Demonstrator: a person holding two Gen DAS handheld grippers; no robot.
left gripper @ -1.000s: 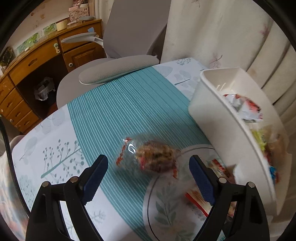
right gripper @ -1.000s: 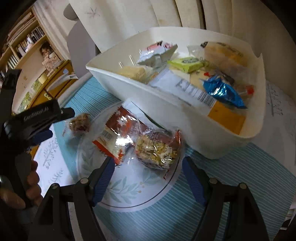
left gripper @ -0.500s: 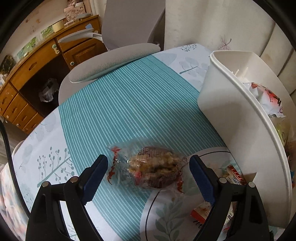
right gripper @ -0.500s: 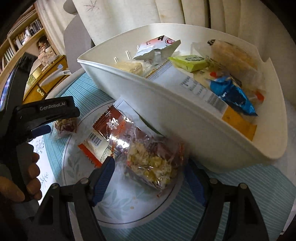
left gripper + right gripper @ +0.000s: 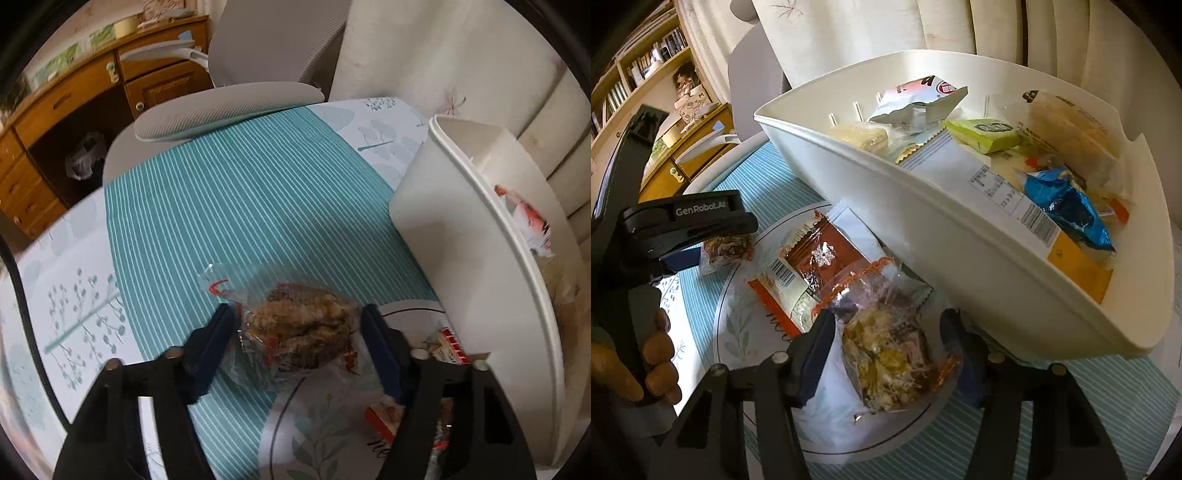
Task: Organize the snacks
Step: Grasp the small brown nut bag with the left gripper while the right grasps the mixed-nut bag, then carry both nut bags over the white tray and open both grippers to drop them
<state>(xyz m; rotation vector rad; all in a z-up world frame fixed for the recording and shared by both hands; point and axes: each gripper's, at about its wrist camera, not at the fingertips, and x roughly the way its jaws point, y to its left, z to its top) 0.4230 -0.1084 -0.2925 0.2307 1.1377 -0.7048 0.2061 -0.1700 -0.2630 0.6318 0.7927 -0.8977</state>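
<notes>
A clear packet of brown crunchy snack (image 5: 299,325) lies on the teal striped cloth at the edge of a round printed mat. My left gripper (image 5: 297,321) straddles it, jaws closing, pads meeting the wrapper's sides. A second clear packet with yellowish pieces (image 5: 886,362) lies on the mat beside the white bin (image 5: 923,236). My right gripper (image 5: 886,328) is closing on it, and its pads touch the wrapper. Several wrapped snacks fill the bin. A red-brown packet (image 5: 820,254) lies flat on the mat between the two grippers.
The bin's wall (image 5: 461,258) rises close to the right of the left gripper. A grey chair (image 5: 229,107) is pushed against the table's far edge, with a wooden desk (image 5: 74,103) behind it. A hand (image 5: 653,354) grips the left tool's handle.
Both pairs of jaws have narrowed from wide open onto their packets. The left gripper has come down and closer to its packet. The right gripper has also come closer to its packet.
</notes>
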